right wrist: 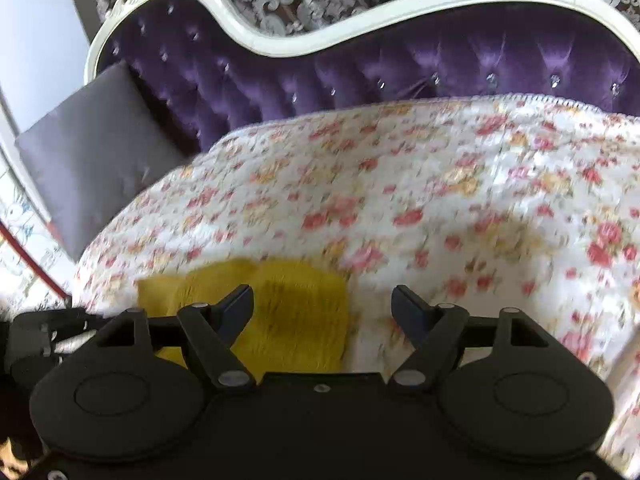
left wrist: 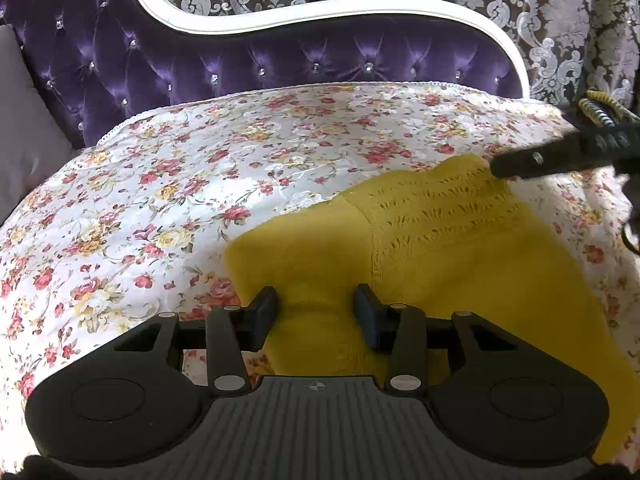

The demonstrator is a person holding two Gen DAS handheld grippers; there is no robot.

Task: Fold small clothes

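Observation:
A small mustard-yellow garment [left wrist: 460,264] with a ribbed, gathered panel lies flat on the floral bedspread [left wrist: 160,184]. My left gripper [left wrist: 316,308] hangs low over its near left edge, jaws partly apart, with yellow cloth lying in the gap; I see no pinch. One black finger of my right gripper [left wrist: 524,164] rests at the garment's far corner. In the right wrist view, the right gripper [right wrist: 324,308] stands wide open. Its left finger is over the yellow garment [right wrist: 296,320] and its right finger over bare bedspread [right wrist: 460,208]. That view is motion-blurred.
A purple tufted headboard [left wrist: 280,64] with a white curved frame runs along the back, before a patterned curtain [left wrist: 540,20]. A grey cushion [right wrist: 92,152] leans at the bed's left end. The left gripper's body [right wrist: 36,340] shows at the left edge.

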